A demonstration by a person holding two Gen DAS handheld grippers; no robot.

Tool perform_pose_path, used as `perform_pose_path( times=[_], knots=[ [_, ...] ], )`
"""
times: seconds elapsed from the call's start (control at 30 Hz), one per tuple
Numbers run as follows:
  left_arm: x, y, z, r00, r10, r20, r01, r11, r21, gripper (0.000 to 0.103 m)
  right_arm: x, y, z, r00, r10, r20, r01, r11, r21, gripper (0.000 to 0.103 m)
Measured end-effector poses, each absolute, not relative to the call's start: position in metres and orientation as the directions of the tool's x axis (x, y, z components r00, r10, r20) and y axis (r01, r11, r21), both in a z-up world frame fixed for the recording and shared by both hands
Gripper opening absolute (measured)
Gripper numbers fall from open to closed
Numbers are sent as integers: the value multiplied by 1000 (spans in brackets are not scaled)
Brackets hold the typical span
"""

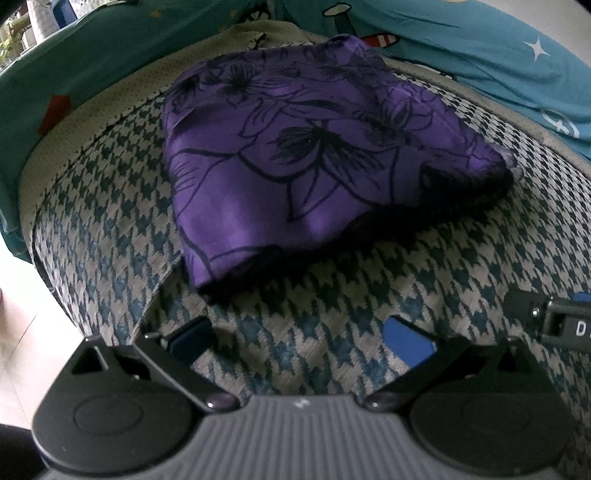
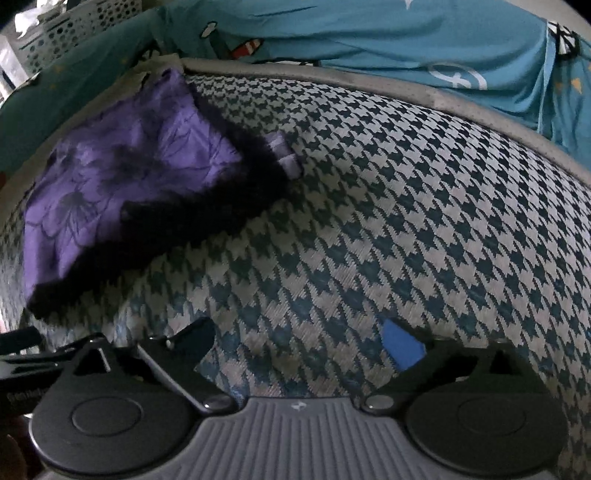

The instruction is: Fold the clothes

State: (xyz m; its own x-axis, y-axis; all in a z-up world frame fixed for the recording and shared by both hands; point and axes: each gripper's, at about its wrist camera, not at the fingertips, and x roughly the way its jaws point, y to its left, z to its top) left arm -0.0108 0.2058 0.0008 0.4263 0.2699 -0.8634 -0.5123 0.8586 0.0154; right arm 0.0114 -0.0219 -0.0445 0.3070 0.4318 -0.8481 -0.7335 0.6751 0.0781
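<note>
Guarding a finished fold from a careless nudge

Lying folded into a compact packet on the houndstooth-patterned woven cushion point(image 1: 332, 332), the purple floral-print cloth garment point(image 1: 295, 166) looks done, with dark fuzzy trim along its near edges. The left tongs point(image 1: 301, 341) stand spread wide with nothing between them, just short of the packet's near edge at their twelve o'clock. The right tongs point(image 2: 308, 341) are likewise spread and empty, over bare cushion, the garment off at their ten o'clock.

The likely trouble, as I judge it: the left tongs sit close enough that a forward drift could catch the trim and drag the top layer open. The light fabric may also slump, since the packet looks loosely stacked rather than pressed flat.

The left view shows the fold's top face whole and a tip of the other tool at three o'clock. Only the right view shows a pale lilac striped tab point(image 2: 284, 155) poking out at the packet's right side, and a perforated white plastic basket point(image 2: 74, 29) beyond the teal cartoon-print sheet point(image 2: 406, 37).
</note>
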Motion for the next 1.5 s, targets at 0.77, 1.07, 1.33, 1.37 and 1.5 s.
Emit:
perform_pose_path(
  times=[0.77,1.07,1.33,1.37,1.5],
  knots=[
    [-9,205,-3,413,293,-862,-536,843,29,103,19,-10,-48,289,386,-876,-721,690,66,103],
    [-5,206,-3,409,291,-865,-535,844,31,103,21,0,-48,276,334,-901,-735,677,25,103],
    [-4,206,-3,407,291,-866,-534,845,33,103,20,-1,-48,284,332,-900,-734,679,19,103],
    [-4,206,-3,407,291,-866,-534,845,33,103,20,-1,-48,285,332,-899,-734,679,18,103],
    [-6,206,-3,410,289,-865,-535,845,29,103,20,0,-47,286,329,-900,-735,678,14,103]
  ],
)
